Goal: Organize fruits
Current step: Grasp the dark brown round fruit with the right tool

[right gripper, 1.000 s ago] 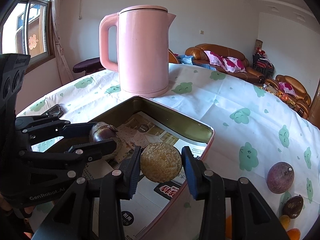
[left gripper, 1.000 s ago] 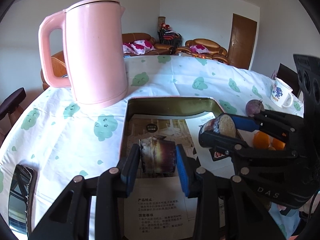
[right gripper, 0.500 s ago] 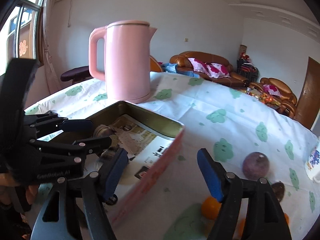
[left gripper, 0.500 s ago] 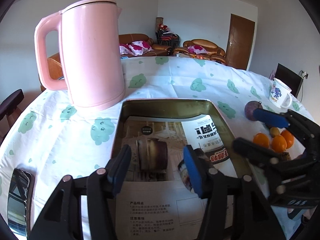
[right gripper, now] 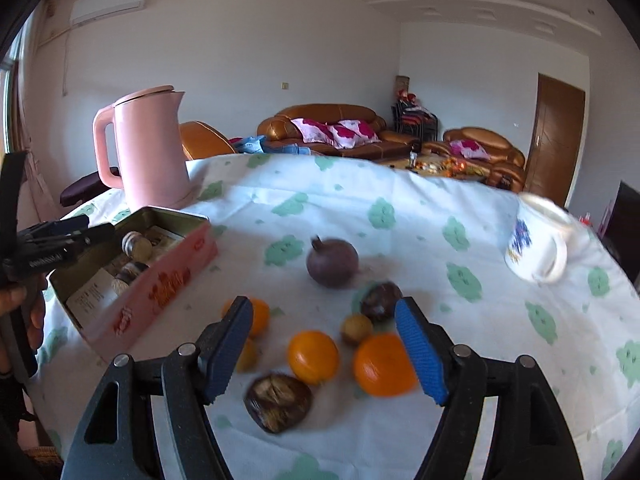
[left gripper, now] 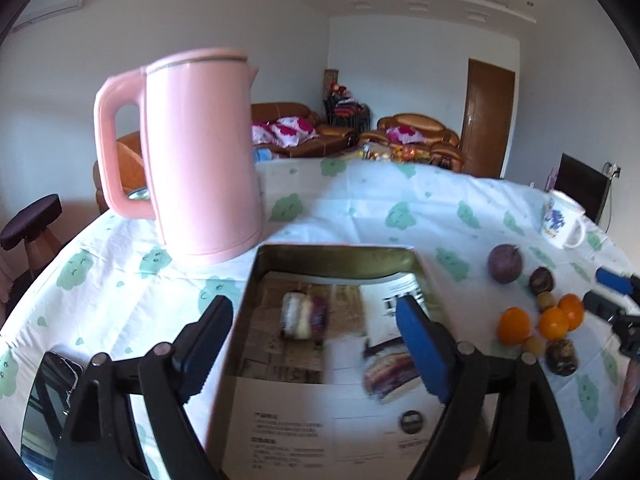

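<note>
A pink tin box (left gripper: 340, 254) lined with paper holds two cut sugarcane pieces (left gripper: 304, 316), also in the right wrist view (right gripper: 136, 242). My left gripper (left gripper: 316, 344) is open and empty above the box. My right gripper (right gripper: 324, 350) is open and empty over loose fruit on the cloth: oranges (right gripper: 314, 356) (right gripper: 382, 364), a purple passion fruit (right gripper: 332, 262), dark wrinkled fruits (right gripper: 278, 400) (right gripper: 380, 300) and small brown ones (right gripper: 356, 328). The same fruit pile (left gripper: 552, 322) lies right of the box in the left wrist view.
A tall pink kettle (left gripper: 200, 152) stands behind the box's left corner. A white mug (right gripper: 536, 240) sits at the far right of the table. A phone (left gripper: 48, 404) lies at the left table edge. The table has a white cloth with green prints (right gripper: 400, 200).
Both grippers opened and let go of their sugarcane pieces in the box. The left gripper pulled back and up. The right gripper swung right, over the fruit pile.
</note>
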